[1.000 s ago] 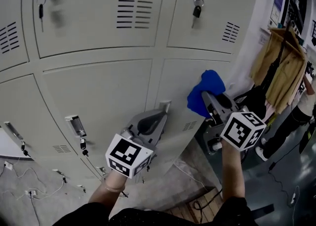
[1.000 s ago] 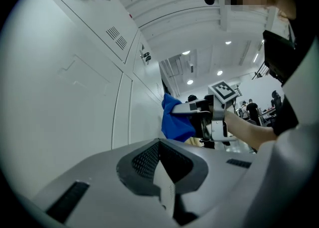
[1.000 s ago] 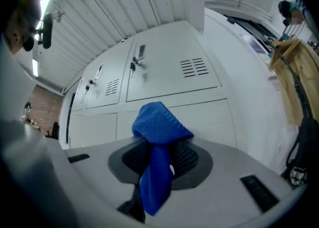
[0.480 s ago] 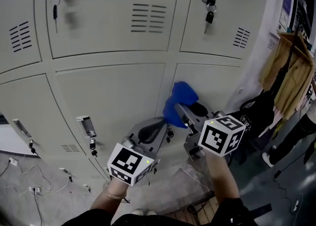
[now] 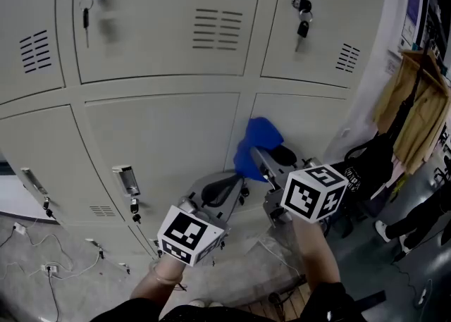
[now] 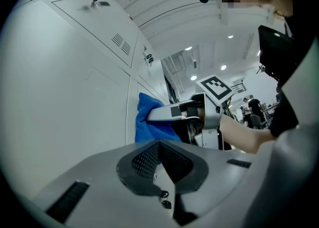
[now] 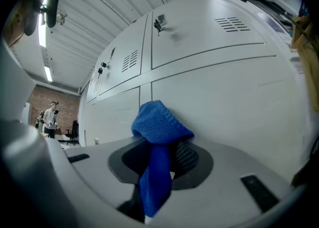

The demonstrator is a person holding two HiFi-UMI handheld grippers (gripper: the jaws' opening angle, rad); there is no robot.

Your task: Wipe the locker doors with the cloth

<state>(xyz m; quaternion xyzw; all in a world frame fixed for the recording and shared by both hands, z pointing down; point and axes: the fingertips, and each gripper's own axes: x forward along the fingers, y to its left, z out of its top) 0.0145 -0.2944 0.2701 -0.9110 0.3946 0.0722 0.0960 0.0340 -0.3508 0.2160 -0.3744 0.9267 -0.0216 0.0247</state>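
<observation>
Beige metal locker doors fill the head view, a lower middle door (image 5: pixel 162 137) and a lower right door (image 5: pixel 313 120). A blue cloth (image 5: pixel 259 137) is bunched against the left edge of the lower right door, near the seam. My right gripper (image 5: pixel 256 157) is shut on this cloth (image 7: pixel 159 127), which folds over its jaws and hangs down between them. My left gripper (image 5: pixel 229 187) hovers just below and left of it, jaws shut and empty (image 6: pixel 162 167). The left gripper view shows the cloth (image 6: pixel 147 122) and the right gripper (image 6: pixel 174 114) pressed to the door.
Keys hang from locks on the upper doors (image 5: pixel 86 14) (image 5: pixel 303 26) and under a lower handle (image 5: pixel 125 180). A beige coat (image 5: pixel 412 109) and black bag (image 5: pixel 370 162) hang at the right. Cables (image 5: pixel 42 264) lie on the floor at the left.
The right gripper has carried the cloth leftward along the lower right door to its left edge, then held nearly still. The left gripper stayed low beside it.
</observation>
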